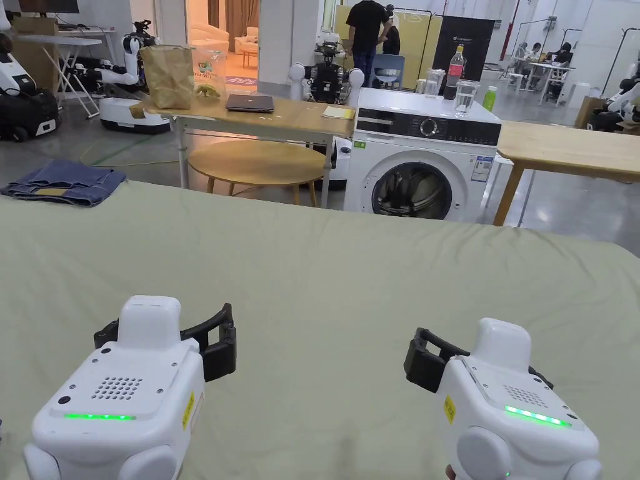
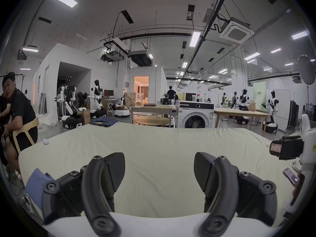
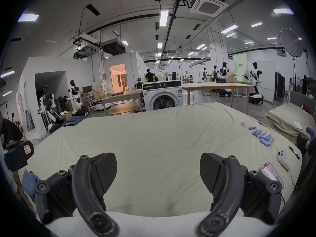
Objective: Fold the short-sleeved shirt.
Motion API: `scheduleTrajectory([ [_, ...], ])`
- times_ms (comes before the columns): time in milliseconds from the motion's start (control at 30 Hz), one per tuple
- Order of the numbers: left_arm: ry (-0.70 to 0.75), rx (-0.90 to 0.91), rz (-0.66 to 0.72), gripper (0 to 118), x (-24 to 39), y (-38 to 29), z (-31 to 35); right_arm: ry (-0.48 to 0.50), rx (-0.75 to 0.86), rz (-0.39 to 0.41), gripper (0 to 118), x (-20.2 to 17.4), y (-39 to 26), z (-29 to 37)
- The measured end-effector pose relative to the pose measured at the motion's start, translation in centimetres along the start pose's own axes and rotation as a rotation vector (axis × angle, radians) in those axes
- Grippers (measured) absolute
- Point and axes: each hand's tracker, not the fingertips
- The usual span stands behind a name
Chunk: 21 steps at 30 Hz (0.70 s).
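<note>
A wide bed under a pale green sheet (image 1: 325, 269) spreads in front of me. My left gripper (image 1: 164, 324) hovers over its near left part, jaws wide apart and empty (image 2: 159, 169). My right gripper (image 1: 481, 364) hovers over the near right part, also open with nothing between its jaws (image 3: 158, 170). A folded dark blue garment (image 1: 62, 181) lies on the far left corner of the bed. A light blue cloth (image 2: 36, 184) lies at the near left edge, beside the left gripper; what kind of garment it is cannot be told.
Several blue cylinders (image 3: 263, 136), a pen (image 3: 294, 152), a white device (image 3: 283, 158) and a phone (image 3: 271, 172) lie along the bed's right edge. A person (image 2: 17, 114) sits left of the bed. A washing machine (image 1: 425, 162) and wooden tables stand beyond the far edge.
</note>
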Motion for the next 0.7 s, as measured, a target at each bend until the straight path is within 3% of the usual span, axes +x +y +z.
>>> scheduleTrajectory([
  [233, 0.002, 0.002, -0.026, 84, 0.0, 0.1, -0.2, -0.019, 0.004, -0.032, 101, 0.4, 0.0, 0.2],
  [700, -0.017, -0.013, -0.021, 84, -0.3, 0.0, -0.6, -0.06, 0.014, 0.011, 101, 0.2, -0.4, -0.9],
])
